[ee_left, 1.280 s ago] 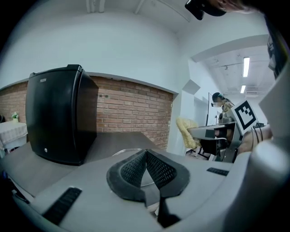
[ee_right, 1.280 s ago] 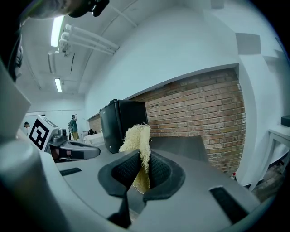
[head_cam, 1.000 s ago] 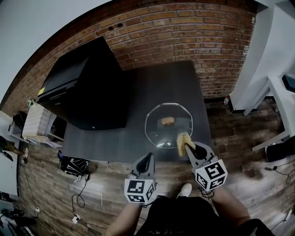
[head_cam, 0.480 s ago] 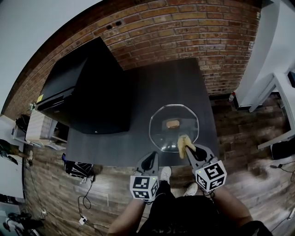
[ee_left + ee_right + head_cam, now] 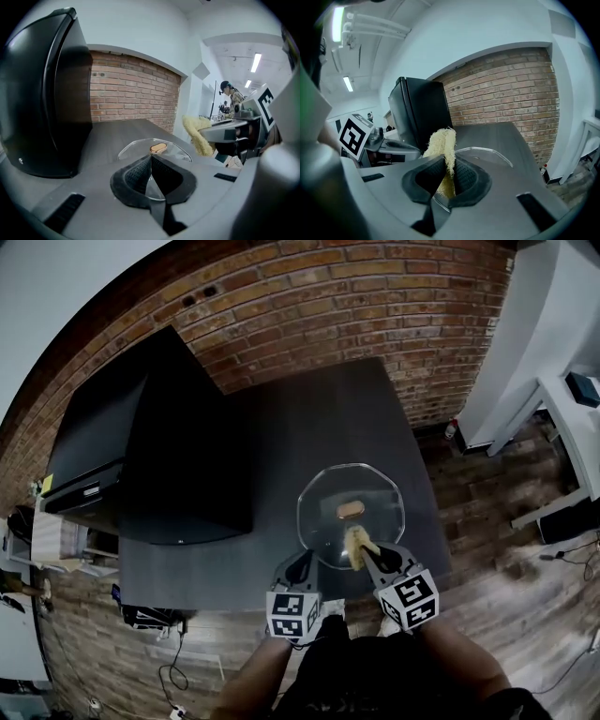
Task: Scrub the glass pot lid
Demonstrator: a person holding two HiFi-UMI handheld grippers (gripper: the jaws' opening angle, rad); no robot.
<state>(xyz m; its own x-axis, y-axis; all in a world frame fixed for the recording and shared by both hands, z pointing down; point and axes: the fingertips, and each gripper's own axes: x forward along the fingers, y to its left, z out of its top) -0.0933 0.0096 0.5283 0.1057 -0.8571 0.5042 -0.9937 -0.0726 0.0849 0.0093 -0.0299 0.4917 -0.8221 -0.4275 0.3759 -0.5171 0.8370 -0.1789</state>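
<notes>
The glass pot lid (image 5: 323,498) lies flat on the dark table (image 5: 309,418), its copper-coloured knob (image 5: 349,511) in the middle. My left gripper (image 5: 301,562) is at the lid's near-left rim, jaws closed with the glass edge between them (image 5: 150,158). My right gripper (image 5: 364,555) is shut on a yellow fibrous scrubber (image 5: 356,542), which stands just near of the knob over the glass. In the right gripper view the scrubber (image 5: 440,140) sticks up from between the jaws (image 5: 449,161), with the lid (image 5: 485,154) beyond. The left gripper view shows the knob (image 5: 158,148) and scrubber (image 5: 199,133).
A large black box-shaped appliance (image 5: 159,456) fills the table's left half, close to the lid. A brick wall (image 5: 356,287) runs behind the table. The table's near edge lies just under both grippers. A white desk (image 5: 562,418) stands at the right, a person (image 5: 229,96) far off.
My right gripper has carried the scrubber left and inward, from the lid's near-right rim toward the knob. The left gripper has stayed at the near-left rim.
</notes>
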